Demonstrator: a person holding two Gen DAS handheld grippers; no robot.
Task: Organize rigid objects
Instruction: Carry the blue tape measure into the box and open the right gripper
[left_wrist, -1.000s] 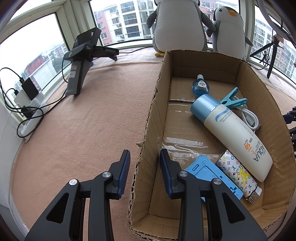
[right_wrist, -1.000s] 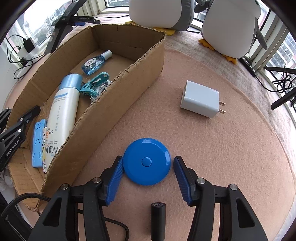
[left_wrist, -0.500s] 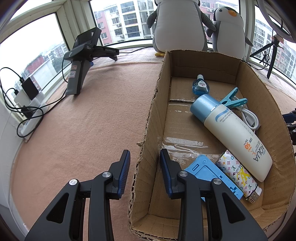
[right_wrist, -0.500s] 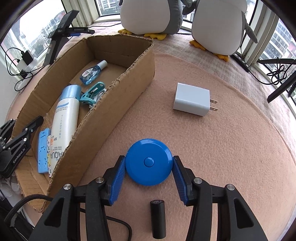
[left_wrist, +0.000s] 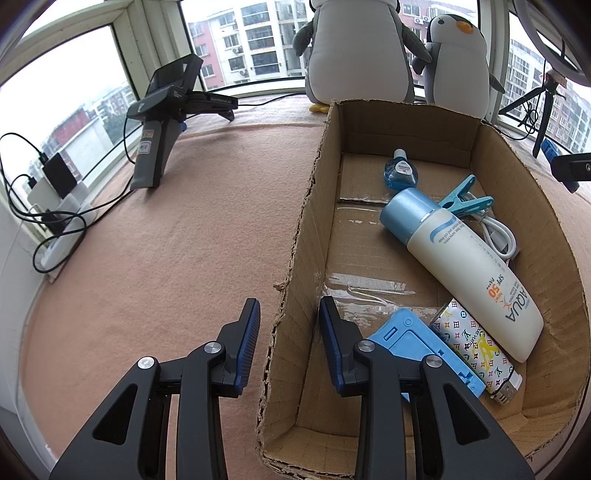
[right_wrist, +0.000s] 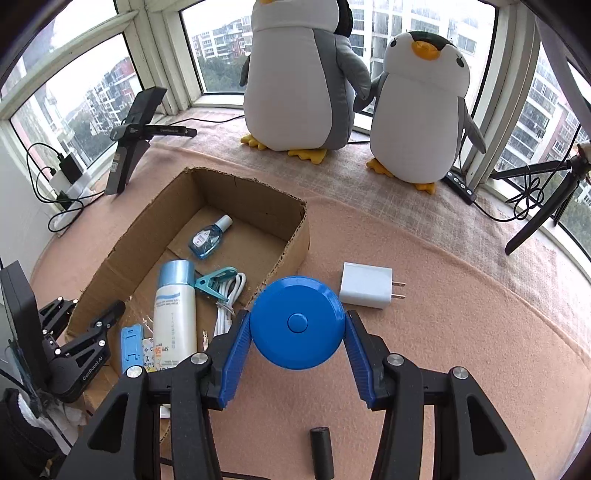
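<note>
The right gripper is holding a round blue tape measure between its two ribbed blue pads. The disc is smooth, glossy plastic with a small button in the middle. It is sitting above the pink felt cloth, near the right wall of the cardboard box. The white wall charger, a matte block with two metal prongs, is lying flat on the cloth just beside the disc. A short black cylinder is lying on the cloth under the gripper.

The left gripper is standing with its jaws a moderate width apart, one finger on each side of the box's left wall; the pads are not pressing the wall. The wall's top edge is rough and torn, and the corrugated layers are showing.

Inside the box, a long cream sunscreen bottle with a shiny light blue cap is lying diagonally. A teal plastic clothes peg and a coiled white cable are lying beside its cap. A small clear blue bottle is lying near the far wall. A flat blue plastic piece and a small patterned box are lying at the near end, touching each other.

Two soft plush penguins are standing by the windows.
</note>
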